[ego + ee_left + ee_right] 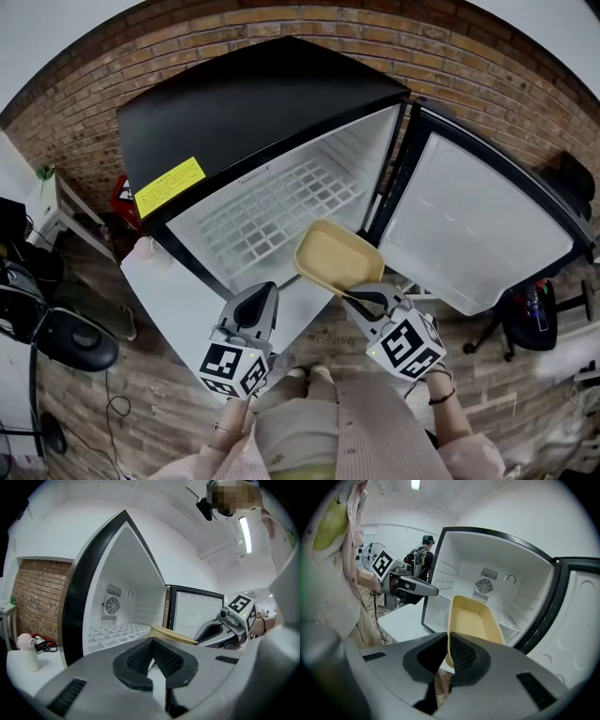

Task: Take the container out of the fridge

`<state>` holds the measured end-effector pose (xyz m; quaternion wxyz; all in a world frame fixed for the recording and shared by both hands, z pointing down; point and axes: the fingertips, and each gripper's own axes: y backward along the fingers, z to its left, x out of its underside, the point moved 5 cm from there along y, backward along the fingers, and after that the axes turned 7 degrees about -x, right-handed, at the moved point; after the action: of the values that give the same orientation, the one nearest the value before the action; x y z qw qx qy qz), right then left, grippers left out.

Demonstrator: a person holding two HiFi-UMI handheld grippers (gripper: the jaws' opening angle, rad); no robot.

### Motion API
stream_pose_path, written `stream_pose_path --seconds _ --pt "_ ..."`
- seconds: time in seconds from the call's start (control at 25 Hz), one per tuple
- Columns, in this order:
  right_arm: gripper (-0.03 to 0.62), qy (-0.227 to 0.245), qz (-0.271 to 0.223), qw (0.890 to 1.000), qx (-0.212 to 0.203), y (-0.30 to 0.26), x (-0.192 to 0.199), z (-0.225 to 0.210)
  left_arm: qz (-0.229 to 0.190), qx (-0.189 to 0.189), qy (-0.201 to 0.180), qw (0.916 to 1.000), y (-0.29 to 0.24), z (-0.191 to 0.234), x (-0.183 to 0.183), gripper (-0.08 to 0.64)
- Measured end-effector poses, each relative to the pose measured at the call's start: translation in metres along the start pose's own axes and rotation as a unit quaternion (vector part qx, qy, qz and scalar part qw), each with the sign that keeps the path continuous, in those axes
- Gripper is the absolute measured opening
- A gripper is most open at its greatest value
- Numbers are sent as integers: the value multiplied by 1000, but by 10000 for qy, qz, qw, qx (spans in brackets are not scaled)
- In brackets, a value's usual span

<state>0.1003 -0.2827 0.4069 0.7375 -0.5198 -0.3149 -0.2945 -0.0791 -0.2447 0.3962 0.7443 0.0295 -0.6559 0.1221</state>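
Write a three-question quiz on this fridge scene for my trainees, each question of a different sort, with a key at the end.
1. True or false: the fridge door stands open.
2. Fill in the blank: the left gripper, with its jaws together, holds ____.
3. Which gripper grips the yellow container by its rim, in front of the fridge opening?
A) left gripper
B) right gripper
C) neither

Key: 1 true; 2 nothing; 3 B.
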Motion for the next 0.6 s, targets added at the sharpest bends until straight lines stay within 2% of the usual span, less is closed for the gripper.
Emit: stream_pose_path --seconds 0.44,0.6 --pt "18 -228 74 9997 -44 1 12 6 27 -86 -10 10000 0 6 2 -8" --pt "18 -205 -37 9997 -89 1 9 6 17 -94 -17 10000 0 6 1 -8"
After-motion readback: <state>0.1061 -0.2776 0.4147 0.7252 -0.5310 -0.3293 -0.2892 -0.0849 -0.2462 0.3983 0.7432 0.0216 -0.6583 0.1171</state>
